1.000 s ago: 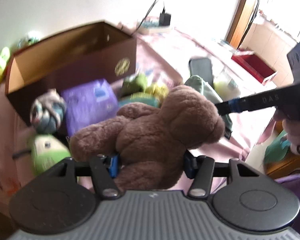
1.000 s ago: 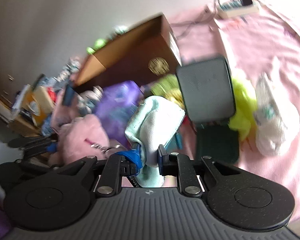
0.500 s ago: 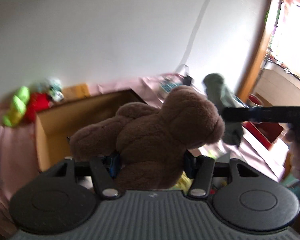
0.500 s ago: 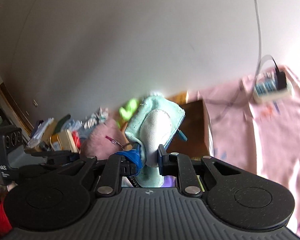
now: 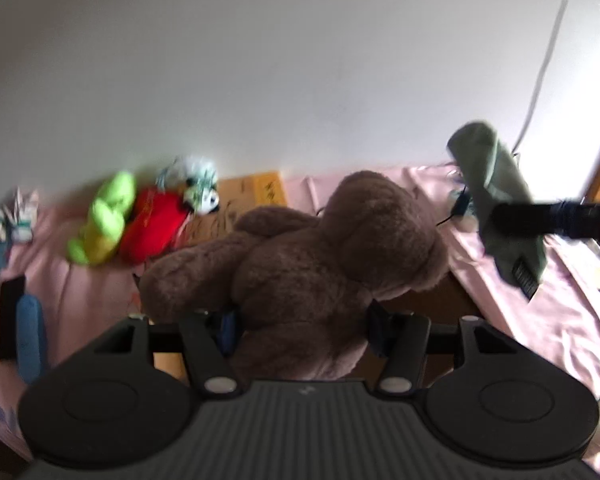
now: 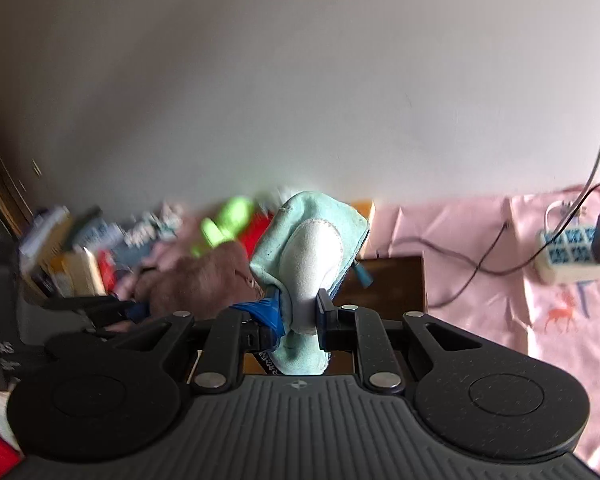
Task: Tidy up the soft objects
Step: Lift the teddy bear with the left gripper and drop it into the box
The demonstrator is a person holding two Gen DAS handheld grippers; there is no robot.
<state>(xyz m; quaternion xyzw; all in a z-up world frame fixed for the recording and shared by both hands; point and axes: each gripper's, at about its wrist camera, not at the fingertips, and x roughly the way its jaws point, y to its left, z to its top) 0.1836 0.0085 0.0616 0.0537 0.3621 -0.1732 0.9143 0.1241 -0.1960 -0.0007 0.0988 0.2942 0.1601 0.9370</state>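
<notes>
Brown teddy bear [image 5: 320, 264] clenched in left gripper [image 5: 304, 330], above brown box [image 5: 432, 304]; mint slipper-like plush [image 6: 308, 272] pinched in right gripper [image 6: 298, 318], over box too. Could spill beside box if released off-centre. Box interior hidden beneath toys; background blurred

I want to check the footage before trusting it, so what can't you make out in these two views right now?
- Cardboard box interior: left wrist view, hidden behind the brown teddy bear.
- Items along the wall: right wrist view, motion-blurred.
- Label on the green cloth item: left wrist view, too small.
</notes>
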